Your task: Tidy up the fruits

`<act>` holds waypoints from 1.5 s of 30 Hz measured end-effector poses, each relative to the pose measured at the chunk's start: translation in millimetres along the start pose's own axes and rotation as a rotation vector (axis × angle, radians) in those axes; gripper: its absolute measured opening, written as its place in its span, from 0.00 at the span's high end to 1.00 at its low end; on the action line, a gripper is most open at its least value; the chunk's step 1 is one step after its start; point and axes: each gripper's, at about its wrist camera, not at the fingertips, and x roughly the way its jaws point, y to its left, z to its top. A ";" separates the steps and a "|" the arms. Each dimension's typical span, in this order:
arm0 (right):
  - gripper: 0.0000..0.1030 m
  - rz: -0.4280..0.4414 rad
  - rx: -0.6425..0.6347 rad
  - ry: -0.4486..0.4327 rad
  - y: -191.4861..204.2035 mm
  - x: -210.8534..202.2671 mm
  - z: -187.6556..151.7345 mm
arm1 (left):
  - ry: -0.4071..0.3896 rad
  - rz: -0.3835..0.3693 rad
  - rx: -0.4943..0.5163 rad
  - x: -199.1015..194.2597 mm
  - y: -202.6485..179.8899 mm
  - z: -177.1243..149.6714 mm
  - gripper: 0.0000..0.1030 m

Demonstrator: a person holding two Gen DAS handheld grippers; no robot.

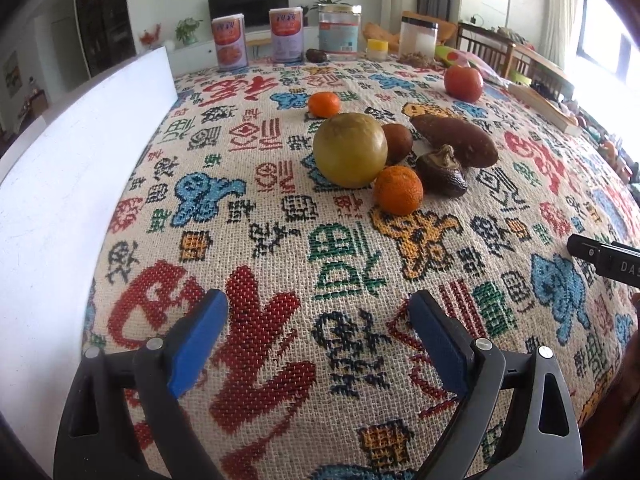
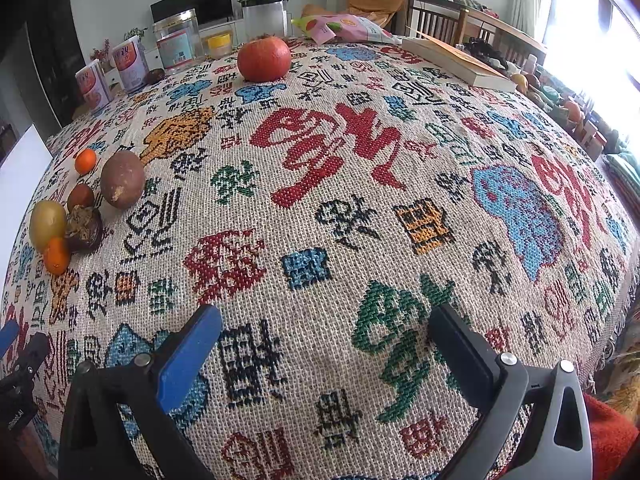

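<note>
A cluster of fruit lies mid-table: a large yellow-green round fruit (image 1: 350, 150), a small mandarin (image 1: 399, 191) in front of it, a dark wrinkled fruit (image 1: 442, 171), a brown oval fruit (image 1: 456, 141) and a small brown round one (image 1: 398, 142). A second mandarin (image 1: 324, 104) lies behind, and a red-orange fruit (image 1: 463, 83) sits far right. My left gripper (image 1: 318, 334) is open and empty, short of the cluster. My right gripper (image 2: 326, 344) is open and empty; the cluster (image 2: 64, 220) lies far to its left, the red-orange fruit (image 2: 264, 59) far ahead.
The table wears a patterned woven cloth (image 1: 280, 240). Cans (image 1: 230, 42), jars (image 1: 339, 32) and a small yellow-lidded tub (image 1: 377, 49) stand along the far edge. A book (image 2: 460, 64) and a snack bag (image 2: 344, 28) lie at far right. A white board (image 1: 60, 160) stands on the left.
</note>
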 end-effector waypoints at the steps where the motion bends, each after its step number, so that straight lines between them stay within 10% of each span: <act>1: 0.00 0.000 0.000 0.000 -0.1 0.0 0.2 | 0.000 0.001 0.000 0.0 0.0 0.0 0.09; 45: 0.00 0.000 -0.001 0.002 -0.1 -0.4 0.2 | -0.003 0.005 0.002 0.2 -0.6 -0.3 0.07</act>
